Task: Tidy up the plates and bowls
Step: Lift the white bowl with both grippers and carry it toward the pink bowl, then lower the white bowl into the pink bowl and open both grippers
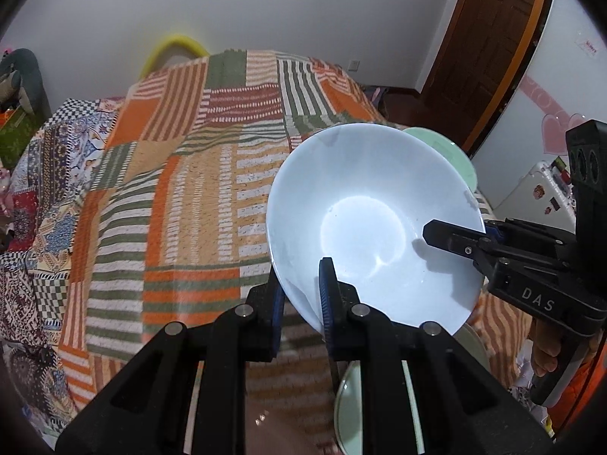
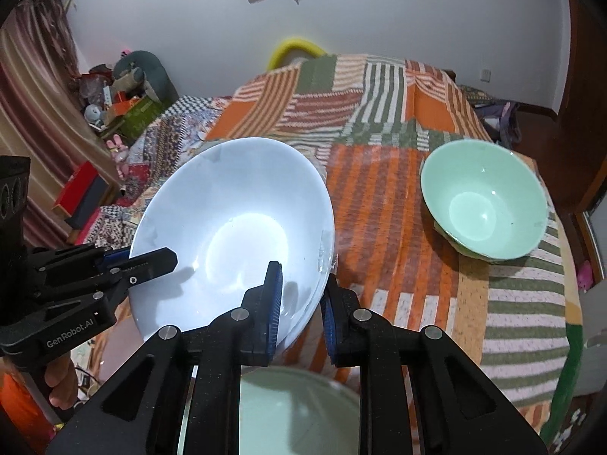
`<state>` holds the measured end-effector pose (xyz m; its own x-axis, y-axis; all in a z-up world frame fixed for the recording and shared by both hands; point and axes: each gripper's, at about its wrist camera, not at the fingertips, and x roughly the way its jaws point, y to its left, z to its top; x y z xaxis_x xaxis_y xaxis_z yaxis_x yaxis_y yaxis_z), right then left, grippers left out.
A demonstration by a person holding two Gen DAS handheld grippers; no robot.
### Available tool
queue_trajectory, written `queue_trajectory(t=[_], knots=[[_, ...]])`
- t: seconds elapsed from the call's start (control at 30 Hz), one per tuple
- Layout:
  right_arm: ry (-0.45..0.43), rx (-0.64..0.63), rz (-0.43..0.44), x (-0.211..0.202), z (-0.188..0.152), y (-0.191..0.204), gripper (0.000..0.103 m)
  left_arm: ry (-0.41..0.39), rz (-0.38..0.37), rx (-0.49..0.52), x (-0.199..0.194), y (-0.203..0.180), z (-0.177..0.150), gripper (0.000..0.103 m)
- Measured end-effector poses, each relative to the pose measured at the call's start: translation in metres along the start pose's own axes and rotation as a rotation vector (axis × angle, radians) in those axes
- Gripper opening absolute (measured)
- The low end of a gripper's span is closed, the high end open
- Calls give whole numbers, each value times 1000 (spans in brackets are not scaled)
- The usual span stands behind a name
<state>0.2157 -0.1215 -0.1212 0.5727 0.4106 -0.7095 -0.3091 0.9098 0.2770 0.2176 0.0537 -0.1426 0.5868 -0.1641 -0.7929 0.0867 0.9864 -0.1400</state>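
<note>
Matte black all over on the left claw (image 1: 301, 299): angular linkage arms pinned with round silver screw heads, ribbed blue pads lining the fingers, and "GenRobot.AI" in pale letters along its side in the right wrist view. Same build on the right claw (image 2: 301, 309), "DAS" lettered on its flank. Bare skin of the right hand (image 1: 546, 352) wraps a pale grip, with orange sleeve below.

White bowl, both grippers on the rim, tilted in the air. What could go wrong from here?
1. The white bowl is pinched only at its thin rim by the left gripper and the right gripper; smooth and tilted, it may slip out.
2. Two rigid grips on one rim: if the hands drift apart or twist, one could pull loose.
3. A green dish lies directly below; a drop or hasty lowering could hit it. The green bowl stands well aside.
</note>
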Motion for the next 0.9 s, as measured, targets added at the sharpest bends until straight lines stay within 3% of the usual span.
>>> queue_trajectory(t=[0.5, 0.9], knots=[[-35, -66, 67, -21, -26, 57, 18, -74, 39, -61, -89, 23, -60, 17], [54, -102, 138, 6, -64, 98, 19, -46, 68, -174, -98, 69, -116, 17]])
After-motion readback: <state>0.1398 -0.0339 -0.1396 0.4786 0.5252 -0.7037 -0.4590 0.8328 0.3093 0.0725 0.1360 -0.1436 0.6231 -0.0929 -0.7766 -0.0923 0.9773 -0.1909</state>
